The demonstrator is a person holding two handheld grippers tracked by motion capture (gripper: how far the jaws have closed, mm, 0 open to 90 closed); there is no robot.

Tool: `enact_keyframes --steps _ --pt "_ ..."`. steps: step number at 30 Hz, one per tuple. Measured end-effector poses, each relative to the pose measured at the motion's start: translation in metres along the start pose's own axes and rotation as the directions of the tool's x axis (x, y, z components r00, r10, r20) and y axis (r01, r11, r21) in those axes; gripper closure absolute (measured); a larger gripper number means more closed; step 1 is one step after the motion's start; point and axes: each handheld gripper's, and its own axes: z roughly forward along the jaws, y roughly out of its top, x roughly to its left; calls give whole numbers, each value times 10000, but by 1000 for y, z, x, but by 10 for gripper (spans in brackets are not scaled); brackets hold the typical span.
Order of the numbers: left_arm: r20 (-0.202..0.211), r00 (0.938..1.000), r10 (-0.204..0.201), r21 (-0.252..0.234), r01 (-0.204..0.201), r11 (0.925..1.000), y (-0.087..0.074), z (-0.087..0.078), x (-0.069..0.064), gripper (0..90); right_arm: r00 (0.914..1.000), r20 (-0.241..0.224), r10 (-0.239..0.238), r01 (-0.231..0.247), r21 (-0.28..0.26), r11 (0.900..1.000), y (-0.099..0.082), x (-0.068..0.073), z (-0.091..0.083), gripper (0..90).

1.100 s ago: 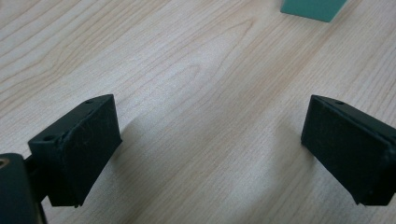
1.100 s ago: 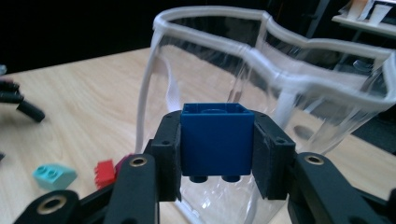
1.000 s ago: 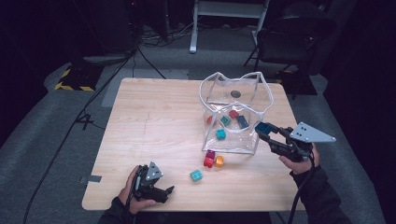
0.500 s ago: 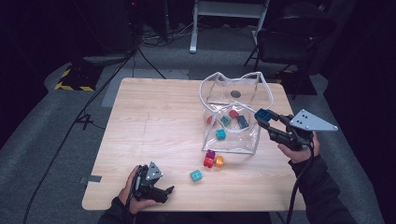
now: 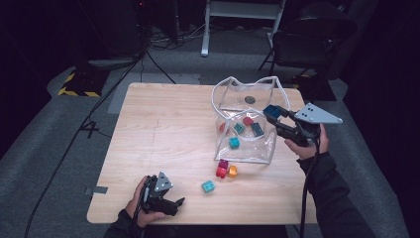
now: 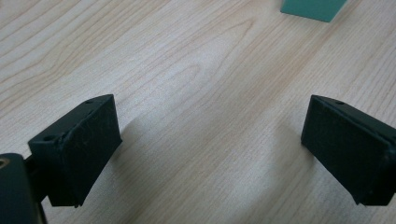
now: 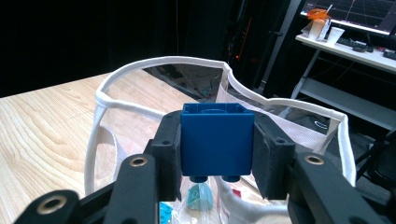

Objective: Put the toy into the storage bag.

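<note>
Blue block clamped in the right gripper above the clear bag; next, release inside. Left gripper rests agape, empty.

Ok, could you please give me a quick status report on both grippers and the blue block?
Right gripper shut on blue block, at the clear bag's rim. Left gripper open, empty, low over table. Nothing between block and bag mouth.
</note>
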Motion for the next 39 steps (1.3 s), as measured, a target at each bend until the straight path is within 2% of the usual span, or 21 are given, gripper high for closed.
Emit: enact_keyframes --steps 14,24,26,27,31,39 --pt "-1 10000 -3 -1 3 10000 0 0 0 49 9989 394 244 -262 450 9986 14 -11 23 590" --pt "-5 10000 -3 -11 3 10000 0 0 0 49 9977 559 391 -444 977 9942 10 -12 42 588" --pt "-5 10000 -4 -11 4 10000 0 0 0 49 9976 558 400 -457 1047 9935 9 -12 45 569" --pt "-4 10000 -3 -10 3 10000 0 0 0 49 9974 592 403 -465 1076 9931 9 -12 45 531" --pt "-5 10000 -5 -8 5 10000 0 0 0 49 9969 685 375 -448 1086 9931 10 -10 45 507" --pt "-5 10000 -7 -10 7 10000 0 0 0 49 9976 627 308 -350 662 9972 14 -8 27 466"
